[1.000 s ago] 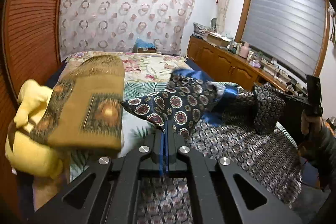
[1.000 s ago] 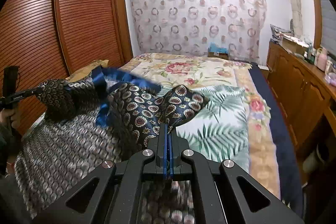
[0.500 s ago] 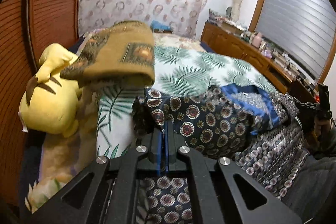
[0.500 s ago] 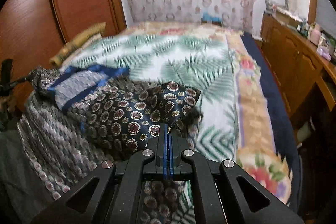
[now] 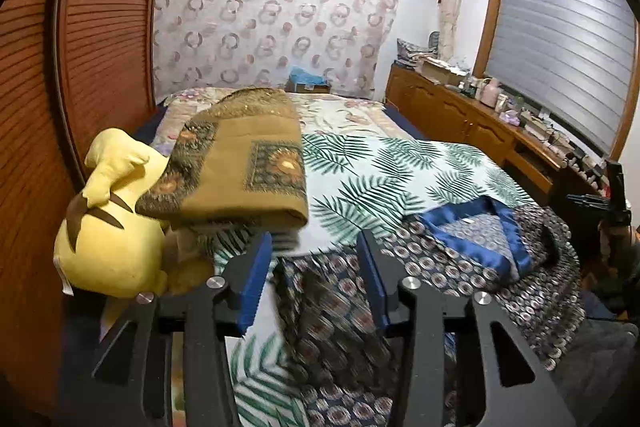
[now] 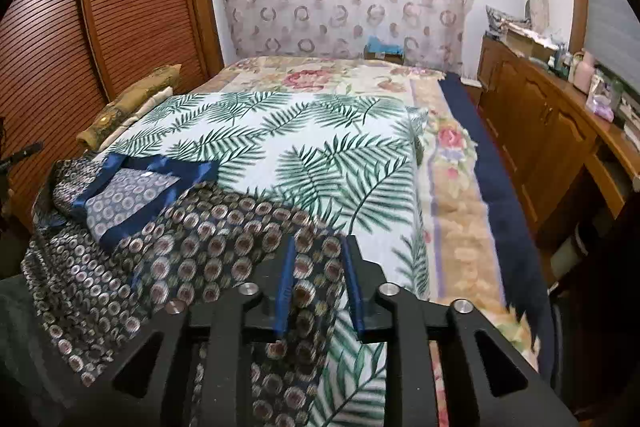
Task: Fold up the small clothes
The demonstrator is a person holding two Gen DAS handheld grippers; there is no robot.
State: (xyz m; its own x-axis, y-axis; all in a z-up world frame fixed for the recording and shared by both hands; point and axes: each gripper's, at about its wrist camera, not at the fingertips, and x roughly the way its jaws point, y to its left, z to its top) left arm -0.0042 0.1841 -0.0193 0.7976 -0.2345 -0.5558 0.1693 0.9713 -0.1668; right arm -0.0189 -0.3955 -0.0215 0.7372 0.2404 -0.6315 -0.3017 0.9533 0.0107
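bed (image 6: pixel 500 211) carries leaf-print cover (image 6: pixel 320 147), patterned garment (image 6: pixel 192 247), folded blanket (image 5: pixel 240 171).

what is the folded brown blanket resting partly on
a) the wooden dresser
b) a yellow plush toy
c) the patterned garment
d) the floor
b: in the left wrist view the folded brown blanket lies on the bed with its near left edge over the yellow plush toy, apart from the patterned garment and the wooden dresser.

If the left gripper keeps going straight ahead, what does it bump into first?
Most likely the patterned garment lying between the left gripper's opening jaws, then the leaf-print blanket under it. Depth is hard to judge.
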